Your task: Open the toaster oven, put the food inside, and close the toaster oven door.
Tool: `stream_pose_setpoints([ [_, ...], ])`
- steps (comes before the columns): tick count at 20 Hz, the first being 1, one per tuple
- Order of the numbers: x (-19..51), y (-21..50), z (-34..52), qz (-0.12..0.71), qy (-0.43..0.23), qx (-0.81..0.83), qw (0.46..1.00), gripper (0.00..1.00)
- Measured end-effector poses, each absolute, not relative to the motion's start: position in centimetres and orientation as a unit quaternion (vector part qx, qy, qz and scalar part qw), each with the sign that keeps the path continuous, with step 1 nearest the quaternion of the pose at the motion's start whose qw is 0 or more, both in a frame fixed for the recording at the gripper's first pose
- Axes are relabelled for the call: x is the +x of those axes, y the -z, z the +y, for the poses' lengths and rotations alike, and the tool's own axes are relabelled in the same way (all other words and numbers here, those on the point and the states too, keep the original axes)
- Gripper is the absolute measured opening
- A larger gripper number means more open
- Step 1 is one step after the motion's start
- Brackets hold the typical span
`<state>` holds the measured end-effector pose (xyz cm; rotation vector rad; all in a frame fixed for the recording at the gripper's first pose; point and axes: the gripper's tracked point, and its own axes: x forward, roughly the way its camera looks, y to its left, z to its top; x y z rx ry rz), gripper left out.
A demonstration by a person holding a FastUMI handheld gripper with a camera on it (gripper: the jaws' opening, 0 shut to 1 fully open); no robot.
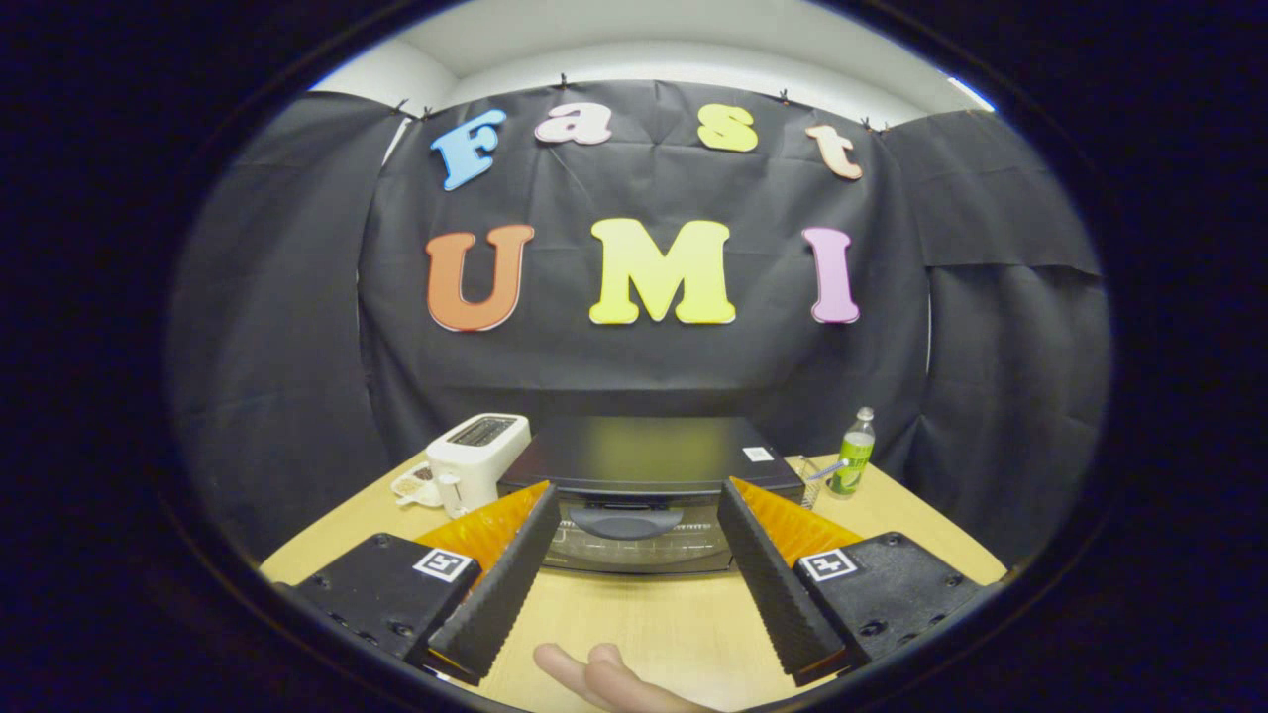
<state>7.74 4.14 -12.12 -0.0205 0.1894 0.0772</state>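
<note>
A black toaster oven [649, 456] stands on the wooden table [644, 614] just beyond my fingertips, its glass door shut. The door's dark curved handle [626, 520] sits at the top of the door, between and ahead of my two fingers. My gripper [637, 505] is open, its fingers spread wide and raised above the table, with nothing between them. I see no food item on the table.
A white pop-up toaster [477, 458] stands left of the oven, with a small white dish [414, 485] beside it. A clear bottle with a green label [852, 454] stands to the right. A person's fingers [604, 678] rest on the table below my gripper.
</note>
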Motion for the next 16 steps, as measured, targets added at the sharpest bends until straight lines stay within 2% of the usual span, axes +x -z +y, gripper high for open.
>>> stream_pose_setpoints([
  [4, 3.3, 5.8, 2.4, 0.052, -0.010, -0.012, 0.999, 1.00],
  [8, -1.3, 2.1, 1.1, 0.048, 0.016, -0.022, 0.998, 1.00],
  [12, -3.9, 0.9, 1.1, 0.043, -0.005, 0.010, 0.999, 1.00],
  [16, -4.9, 2.2, 0.3, 0.045, 0.015, -0.006, 0.999, 1.00],
])
